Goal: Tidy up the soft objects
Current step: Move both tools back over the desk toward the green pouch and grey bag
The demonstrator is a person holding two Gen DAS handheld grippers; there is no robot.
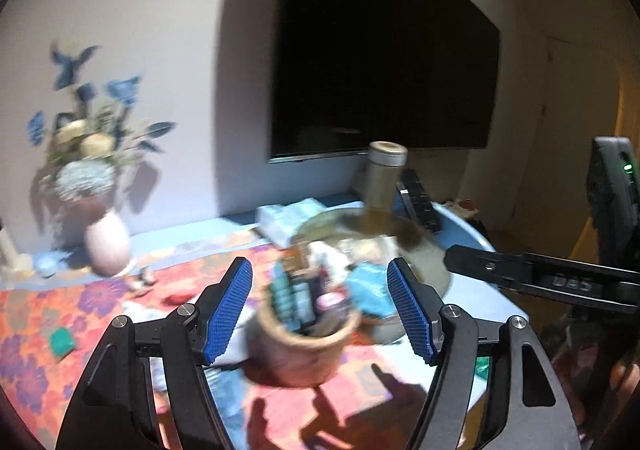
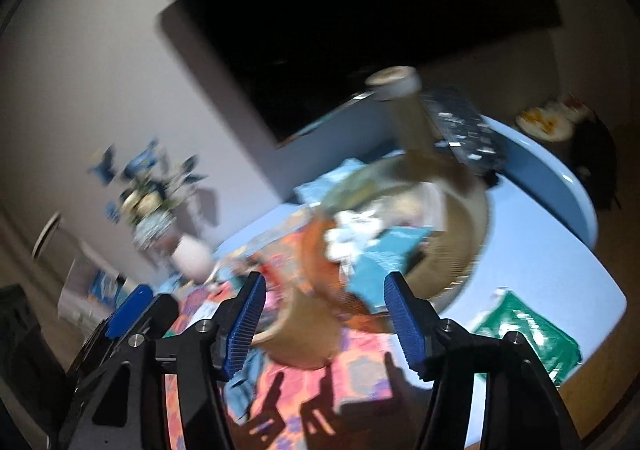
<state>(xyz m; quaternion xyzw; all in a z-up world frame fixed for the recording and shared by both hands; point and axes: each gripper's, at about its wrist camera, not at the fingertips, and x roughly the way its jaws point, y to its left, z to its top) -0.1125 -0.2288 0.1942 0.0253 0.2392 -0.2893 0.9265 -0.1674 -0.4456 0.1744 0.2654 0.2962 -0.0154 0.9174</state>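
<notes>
Both the left claw point(image 1: 320, 306) and right claw point(image 2: 324, 320) hung spread and empty above the surface point(image 1: 472, 290); the stuffed wooden pot point(image 1: 304, 346) stood at six o'clock from the tan bowl point(image 1: 424, 250).

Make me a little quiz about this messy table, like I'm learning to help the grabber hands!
1. True or false: the left gripper is squeezing the brown pot with its blue fingers.
2. What stands in the pink vase? A) pencils B) flowers C) spoons
3. Fill in: the wide bowl behind the pot sits on the ______ table.

Key: 1. False; the fingers stand apart with nothing between them, and the right gripper is open too. 2. B. 3. Blue.
</notes>
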